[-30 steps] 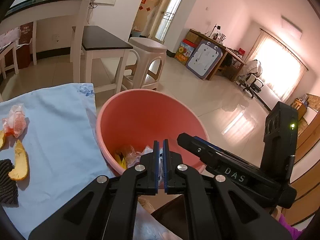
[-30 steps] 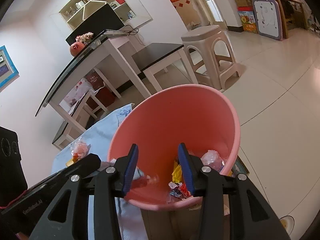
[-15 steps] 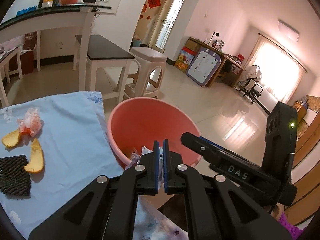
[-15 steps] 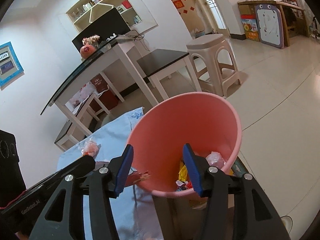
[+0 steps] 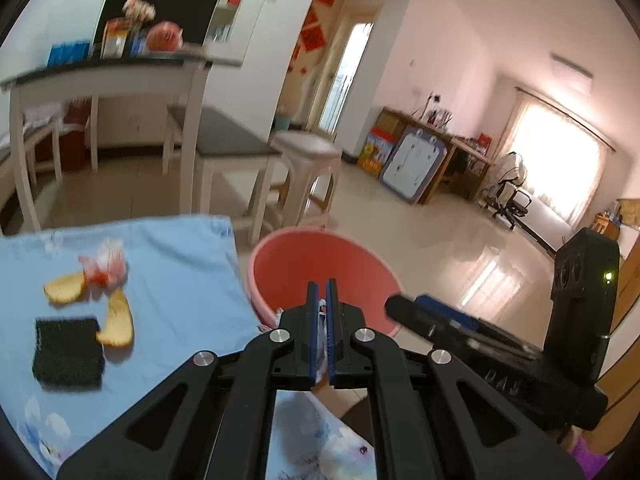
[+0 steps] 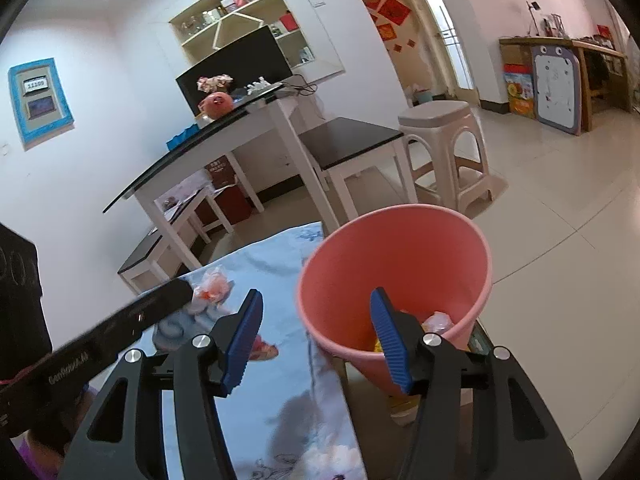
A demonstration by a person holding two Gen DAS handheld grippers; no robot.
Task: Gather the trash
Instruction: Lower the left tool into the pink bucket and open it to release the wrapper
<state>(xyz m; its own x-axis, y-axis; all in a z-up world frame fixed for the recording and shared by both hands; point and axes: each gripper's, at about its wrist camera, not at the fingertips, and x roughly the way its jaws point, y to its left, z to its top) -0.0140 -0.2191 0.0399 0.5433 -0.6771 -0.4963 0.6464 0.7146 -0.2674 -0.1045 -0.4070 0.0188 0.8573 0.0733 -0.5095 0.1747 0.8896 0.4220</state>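
The left gripper point(image 5: 320, 332) has its blue pads pressed almost together, and a thin bit of white and red wrapper point(image 5: 321, 320) shows in the narrow slit between them, so it is clenched on this scrap. Just ahead of its tips stands the pink bin point(image 5: 320, 268), beside the edge of the table. Ahead and to the left of this gripper the blue cloth point(image 5: 180, 280) covers the table. On the cloth lie two orange peels point(image 5: 116, 320), a crumpled red and white wrapper point(image 5: 106, 266) touching them, and a black sponge point(image 5: 66, 354) just beside the nearer peel. This view is a little blurred.

The right gripper point(image 6: 316, 344) is released: its jaws are opening and nothing sits between the pads. Only the cloth point(image 6: 280, 280) and the near rim of the bin point(image 6: 400, 264) are seen through the gap. The bin is ahead and slightly to the right of it, and the right finger point(image 6: 390, 340) overlaps the bin's near wall in the picture; whether it touches I cannot tell. Inside the bin, at the bottom, some trash point(image 6: 436, 322) is visible, pale and yellow pieces. Ahead to the left of this gripper, past the black body of the other tool, the crumpled wrapper point(image 6: 212, 284) lies on the cloth.
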